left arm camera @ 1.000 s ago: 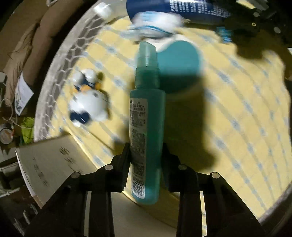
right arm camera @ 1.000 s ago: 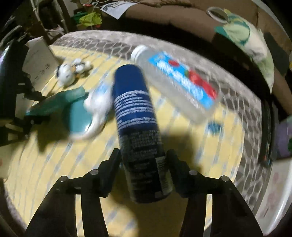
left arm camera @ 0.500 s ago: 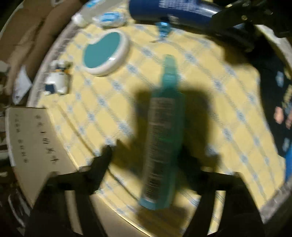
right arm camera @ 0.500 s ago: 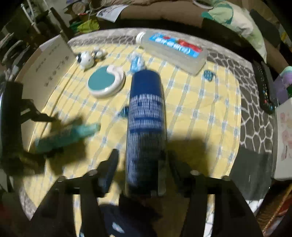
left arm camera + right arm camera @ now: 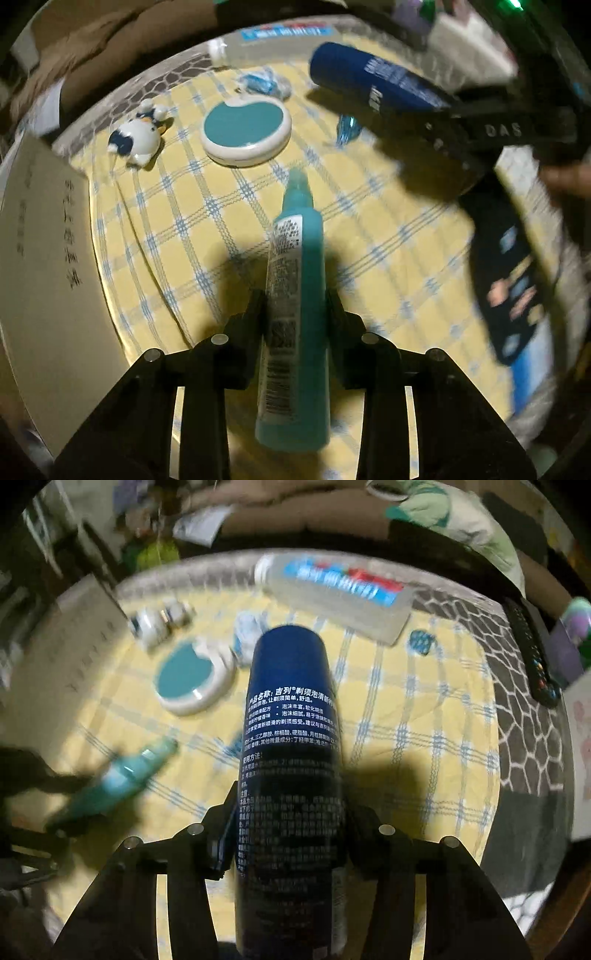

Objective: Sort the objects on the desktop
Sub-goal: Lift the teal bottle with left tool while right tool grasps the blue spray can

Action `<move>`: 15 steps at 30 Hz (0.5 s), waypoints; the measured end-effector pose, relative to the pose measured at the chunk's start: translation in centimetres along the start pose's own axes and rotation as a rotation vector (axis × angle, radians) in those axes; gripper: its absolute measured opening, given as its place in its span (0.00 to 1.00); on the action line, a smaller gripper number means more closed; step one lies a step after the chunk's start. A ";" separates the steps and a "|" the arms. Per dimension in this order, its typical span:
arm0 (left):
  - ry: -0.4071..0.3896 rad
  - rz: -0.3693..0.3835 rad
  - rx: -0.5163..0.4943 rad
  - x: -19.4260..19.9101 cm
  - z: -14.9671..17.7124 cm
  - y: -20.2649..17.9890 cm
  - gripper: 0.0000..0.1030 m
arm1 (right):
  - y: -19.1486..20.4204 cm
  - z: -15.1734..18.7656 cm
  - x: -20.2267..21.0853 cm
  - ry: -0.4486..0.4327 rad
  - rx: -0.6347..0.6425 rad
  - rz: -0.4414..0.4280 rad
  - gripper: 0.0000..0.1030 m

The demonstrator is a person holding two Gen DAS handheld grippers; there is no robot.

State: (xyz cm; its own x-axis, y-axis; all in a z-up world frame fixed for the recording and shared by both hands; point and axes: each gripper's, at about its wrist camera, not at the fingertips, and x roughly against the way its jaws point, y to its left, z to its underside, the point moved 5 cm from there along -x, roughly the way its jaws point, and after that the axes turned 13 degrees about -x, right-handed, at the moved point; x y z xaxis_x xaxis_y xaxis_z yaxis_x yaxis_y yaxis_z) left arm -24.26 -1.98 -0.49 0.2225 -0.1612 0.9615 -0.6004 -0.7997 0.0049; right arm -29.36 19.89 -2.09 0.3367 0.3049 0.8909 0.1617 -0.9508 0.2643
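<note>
My left gripper (image 5: 295, 314) is shut on a teal spray bottle (image 5: 295, 295), held above the yellow checked tablecloth (image 5: 192, 221), nozzle pointing away. My right gripper (image 5: 291, 819) is shut on a dark blue shaving foam can (image 5: 290, 738), also held above the cloth. The can (image 5: 373, 83) shows in the left wrist view at the upper right; the teal bottle (image 5: 118, 775) shows blurred in the right wrist view at the left. On the cloth lie a round teal and white case (image 5: 245, 134), a small white duck figure (image 5: 136, 138) and a clear bottle with a blue label (image 5: 340, 590).
A beige box (image 5: 40, 277) stands at the cloth's left edge. A crumpled blue wrapper (image 5: 262, 83) and small blue pieces (image 5: 421, 640) lie near the far side. A remote control (image 5: 532, 657) lies on the patterned grey mat at the right. A dark cloth (image 5: 513, 280) lies right.
Both grippers have lifted and pulled back from the table's far side with their bottles still held. The round case and the duck figure now lie farther ahead of the left gripper.
</note>
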 end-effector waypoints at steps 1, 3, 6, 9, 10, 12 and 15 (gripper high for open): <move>-0.014 0.022 0.026 0.5 0.4 0.1 0.29 | 0.0 -0.1 0.6 -0.006 -0.021 -0.026 0.49; -0.026 0.045 0.050 1.2 0.9 -1.0 0.29 | 0.6 -0.1 2.9 -0.018 -0.062 -0.103 0.49; -0.047 0.070 0.078 2.5 1.8 -4.6 0.28 | 2.1 1.0 5.9 -0.026 -0.070 -0.164 0.49; -0.054 0.092 0.099 2.9 3.9 -9.2 0.28 | 3.5 2.2 8.1 -0.023 -0.076 -0.195 0.49; -0.037 0.062 0.080 2.8 4.9 -10.2 0.28 | 3.8 2.5 8.5 -0.019 -0.076 -0.199 0.49; 0.016 -0.004 0.057 1.1 5.5 -11.3 0.28 | 4.1 4.4 9.2 -0.009 -0.092 -0.197 0.49; 0.037 -0.082 0.025 -1.1 6.2 -13.3 0.34 | 4.2 6.8 9.0 0.011 -0.121 -0.197 0.49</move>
State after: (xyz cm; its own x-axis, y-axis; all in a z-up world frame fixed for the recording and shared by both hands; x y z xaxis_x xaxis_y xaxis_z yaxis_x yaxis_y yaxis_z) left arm -11.71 5.21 -3.29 0.2408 -0.0733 0.9678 -0.5618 -0.8236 0.0774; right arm -19.30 19.06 4.55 0.2992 0.4857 0.8213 0.1111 -0.8726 0.4756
